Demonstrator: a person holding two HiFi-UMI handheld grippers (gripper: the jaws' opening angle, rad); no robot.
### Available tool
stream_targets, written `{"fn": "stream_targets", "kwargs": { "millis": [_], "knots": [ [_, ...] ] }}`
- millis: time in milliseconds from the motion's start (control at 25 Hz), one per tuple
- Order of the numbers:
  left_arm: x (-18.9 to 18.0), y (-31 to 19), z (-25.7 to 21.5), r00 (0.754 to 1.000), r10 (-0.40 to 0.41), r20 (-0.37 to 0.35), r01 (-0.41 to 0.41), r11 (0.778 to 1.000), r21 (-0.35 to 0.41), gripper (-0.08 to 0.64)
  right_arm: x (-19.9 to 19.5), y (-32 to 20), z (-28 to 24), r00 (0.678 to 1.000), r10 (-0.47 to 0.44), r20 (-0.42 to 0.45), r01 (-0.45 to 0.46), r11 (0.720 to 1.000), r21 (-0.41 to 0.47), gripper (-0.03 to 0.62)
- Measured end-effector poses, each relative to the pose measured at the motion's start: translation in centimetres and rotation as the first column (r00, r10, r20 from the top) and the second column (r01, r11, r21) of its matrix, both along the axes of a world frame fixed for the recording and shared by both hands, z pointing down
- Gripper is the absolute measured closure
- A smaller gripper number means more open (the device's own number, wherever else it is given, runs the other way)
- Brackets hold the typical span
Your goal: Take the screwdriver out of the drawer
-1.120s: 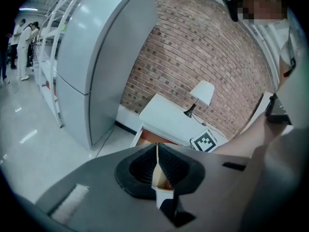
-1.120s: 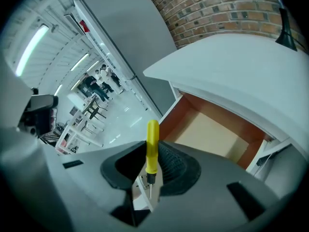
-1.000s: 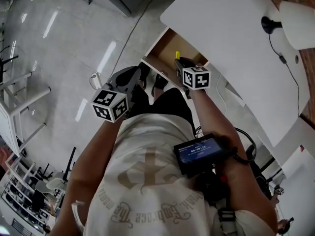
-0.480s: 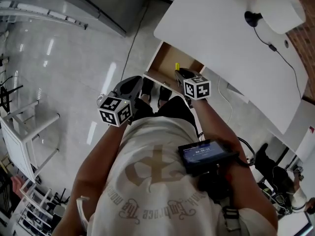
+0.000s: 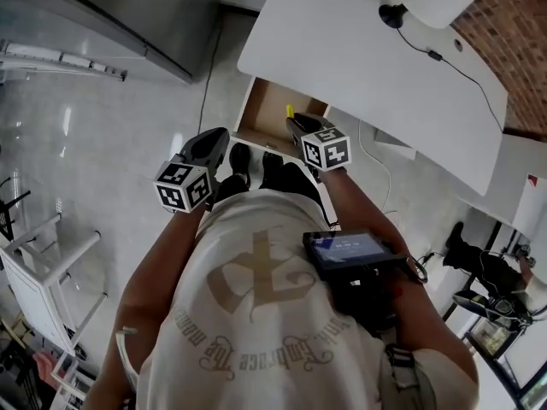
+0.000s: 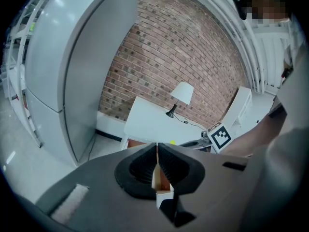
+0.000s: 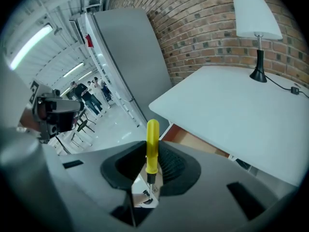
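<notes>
Gripping the screwdriver (image 7: 152,144) by its yellow handle, long axis along the jaws, the right gripper (image 7: 150,153) holds it over the open drawer (image 5: 261,109); the left gripper (image 6: 157,161), closed and empty, hangs beside.

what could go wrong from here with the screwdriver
The right gripper pinches the yellow screwdriver low on its handle, most of it sticking past the jaws, so it could pivot or slip. The white table edge by the open drawer is close; a careless lift might knock it.
</notes>
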State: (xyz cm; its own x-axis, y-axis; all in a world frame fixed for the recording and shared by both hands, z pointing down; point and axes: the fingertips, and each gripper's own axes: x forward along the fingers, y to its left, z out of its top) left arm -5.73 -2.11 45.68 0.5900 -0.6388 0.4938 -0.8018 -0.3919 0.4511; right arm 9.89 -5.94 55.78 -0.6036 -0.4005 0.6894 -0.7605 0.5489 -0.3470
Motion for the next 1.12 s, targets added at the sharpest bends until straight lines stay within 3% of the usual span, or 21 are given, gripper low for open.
{"fn": "stream_targets", "kwargs": {
  "millis": [520, 1120],
  "knots": [
    [0.7, -1.4, -1.3, 0.995, 0.09, -0.042, -0.087, 0.994, 0.067, 0.546, 0.1, -0.8, -6.7, 0.994, 0.086, 0.066, -0.096, 0.982, 0.163, 0.525],
    [2.3, -1.9, -2.9, 0.967, 0.251, -0.049, -0.243, 0.962, 0.128, 0.546, -0.4, 1.6, -13.4, 0.972, 0.183, 0.146, -0.221, 0.924, 0.311, 0.525]
  ]
}}
